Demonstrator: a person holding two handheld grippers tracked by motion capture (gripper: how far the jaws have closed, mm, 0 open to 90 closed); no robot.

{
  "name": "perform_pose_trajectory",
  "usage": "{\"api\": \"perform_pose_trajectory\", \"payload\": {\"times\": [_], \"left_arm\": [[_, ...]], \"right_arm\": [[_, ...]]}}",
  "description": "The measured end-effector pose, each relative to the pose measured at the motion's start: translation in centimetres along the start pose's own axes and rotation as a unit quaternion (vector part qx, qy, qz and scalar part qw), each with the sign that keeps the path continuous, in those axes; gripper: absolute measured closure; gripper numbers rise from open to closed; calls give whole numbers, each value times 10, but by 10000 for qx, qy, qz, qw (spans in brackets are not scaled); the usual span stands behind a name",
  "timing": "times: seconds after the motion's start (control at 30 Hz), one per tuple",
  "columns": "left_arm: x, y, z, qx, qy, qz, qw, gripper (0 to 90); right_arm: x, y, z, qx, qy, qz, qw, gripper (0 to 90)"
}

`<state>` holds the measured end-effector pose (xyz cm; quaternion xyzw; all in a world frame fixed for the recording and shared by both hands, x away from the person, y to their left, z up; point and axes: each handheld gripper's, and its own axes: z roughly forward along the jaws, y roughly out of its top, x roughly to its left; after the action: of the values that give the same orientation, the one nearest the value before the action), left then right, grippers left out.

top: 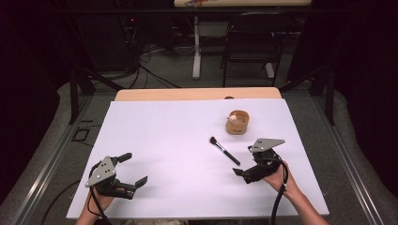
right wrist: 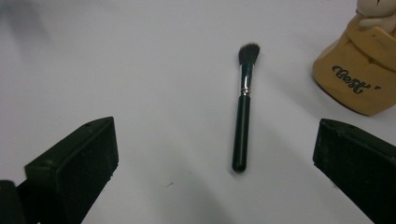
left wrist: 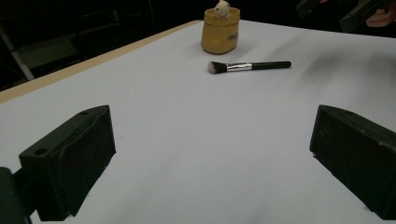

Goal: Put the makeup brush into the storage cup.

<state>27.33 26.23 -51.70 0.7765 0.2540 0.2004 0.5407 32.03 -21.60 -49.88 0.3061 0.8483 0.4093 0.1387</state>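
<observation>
The right tongs (right wrist: 219,154), jaws wide and empty, face the slim black-handled makeup brush (right wrist: 243,116) lying on the white table (top: 178,140), handle end nearest, bristles pointing away; the left tongs (top: 127,169), equally open, sit well apart.

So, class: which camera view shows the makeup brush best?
The right gripper view: the makeup brush lies large and sharp between that gripper's open jaws, bristles pointing away. The left gripper view shows it smaller, side-on before the yellow pot. The high view shows it tiny, near the right gripper.
</observation>
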Motion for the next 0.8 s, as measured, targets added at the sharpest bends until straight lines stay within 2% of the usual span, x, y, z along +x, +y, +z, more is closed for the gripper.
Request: {"api": "perform_pose_trajectory", "payload": {"times": [0.27, 0.43, 0.53, 0.73, 0.8], "left_arm": [[0, 0, 0, 5, 14, -9, 10000, 1], [0, 0, 0, -2, -18, -3, 10000, 1], [0, 0, 0, 7, -16, 5, 10000, 0], [0, 0, 1, 13, -20, 10, 10000, 0], [0, 0, 1, 20, -13, 19, 10000, 0]], "right_arm": [[-7, 15, 14, 321, 53, 33, 9995, 0], [-9, 22, 16, 375, 92, 36, 9992, 0], [-11, 29, 22, 527, 13, -12, 9986, 0], [-15, 39, 30, 616, -100, 6, 9980, 0], [-18, 44, 33, 666, -70, 20, 9977, 0]]}}
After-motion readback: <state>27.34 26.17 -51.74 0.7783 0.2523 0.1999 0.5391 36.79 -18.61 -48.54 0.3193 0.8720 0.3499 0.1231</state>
